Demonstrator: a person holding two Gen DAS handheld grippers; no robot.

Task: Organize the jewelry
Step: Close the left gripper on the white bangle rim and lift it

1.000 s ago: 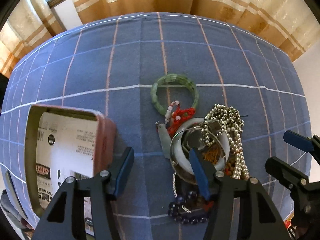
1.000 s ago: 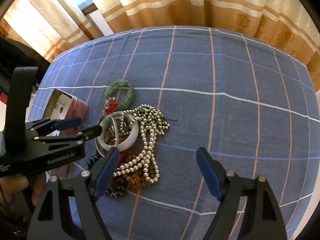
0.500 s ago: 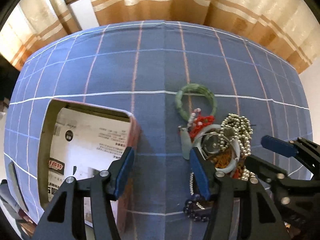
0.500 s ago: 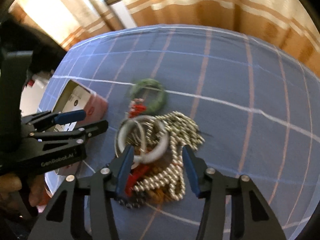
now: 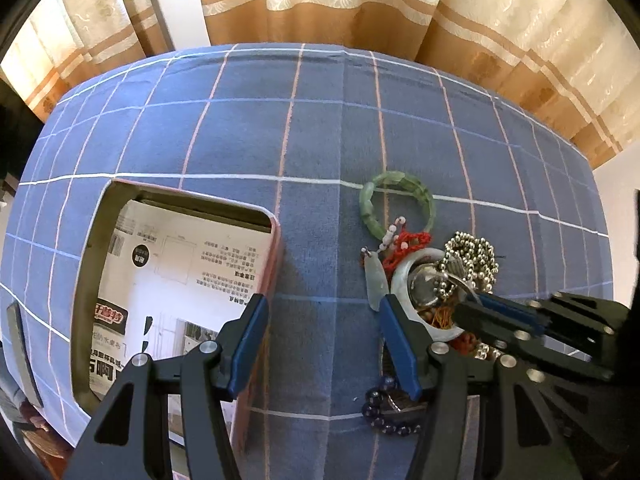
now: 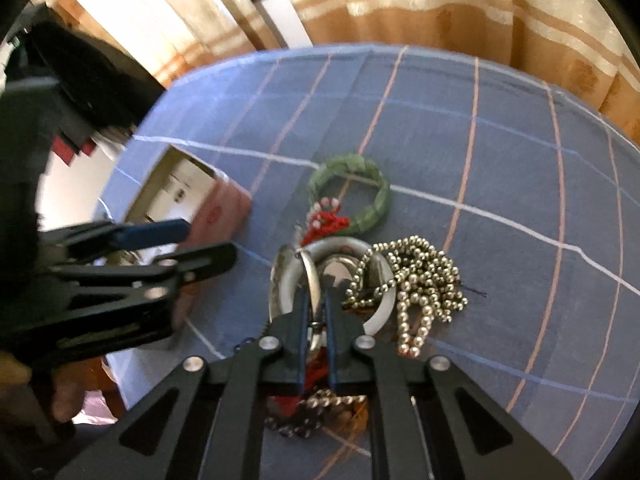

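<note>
A jewelry pile lies on the blue checked cloth: a green bangle (image 5: pixel 396 200) (image 6: pixel 352 196), a red knotted cord (image 5: pixel 404 244), a white jade bangle (image 5: pixel 404 280) (image 6: pixel 344 246), a silver bead necklace (image 5: pixel 472 256) (image 6: pixel 420 284) and dark purple beads (image 5: pixel 384 412). My right gripper (image 6: pixel 316 304) (image 5: pixel 468 308) is shut on a thin silver bangle (image 6: pixel 310 276) standing on edge inside the white one. My left gripper (image 5: pixel 324 304) (image 6: pixel 208 240) hangs open and empty over the cloth, between the pile and an open pink box (image 5: pixel 276 240) (image 6: pixel 224 208).
Printed paper (image 5: pixel 180 272) lines the box. Striped tan curtains (image 5: pixel 360 8) hang behind the far edge of the table. A pale green pendant (image 5: pixel 374 280) lies at the pile's left side. A hand (image 6: pixel 60 396) holds the left gripper.
My right gripper came in over the pile and closed from wide open onto the thin silver bangle. My left gripper drifted left off the pile toward the box.
</note>
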